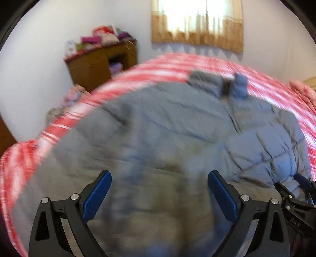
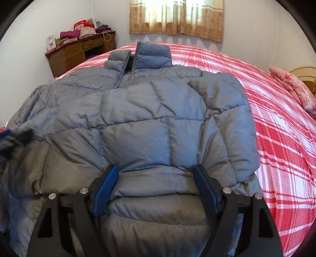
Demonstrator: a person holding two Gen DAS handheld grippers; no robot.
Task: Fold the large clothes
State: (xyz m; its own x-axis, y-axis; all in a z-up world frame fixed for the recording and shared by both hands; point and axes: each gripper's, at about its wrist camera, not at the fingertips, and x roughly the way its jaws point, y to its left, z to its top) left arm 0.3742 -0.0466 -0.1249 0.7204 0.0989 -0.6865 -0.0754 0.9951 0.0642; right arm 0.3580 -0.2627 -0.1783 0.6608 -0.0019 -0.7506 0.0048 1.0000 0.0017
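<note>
Blue-grey puffer jacket [image 2: 150, 110] lies spread flat on the bed [image 2: 280, 126], which has a red-and-white plaid cover. Collar points toward the far wall, zip open at the neck. Its right-hand sleeve is folded in over the body, on top.

Right gripper [image 2: 156, 170]: jaws wide apart, hovering over the lower part of the jacket; padding bulges up betw. the 2 blue pads but they don't press it, nothing gripped.

Left gripper [image 1: 160, 176]: jaws also spread wide, over the jacket's near part, empty. This view is badly motion-blurred, so fabric detail can't be read. The right gripper shows at its lower-right edge.

Bkgd: pink floral pillow [image 2: 296, 89] at the bed's right edge, wooden desk [image 2: 79, 53] w/ piled clothes in the far left corner, curtained window [image 2: 175, 17] on the back wall.
</note>
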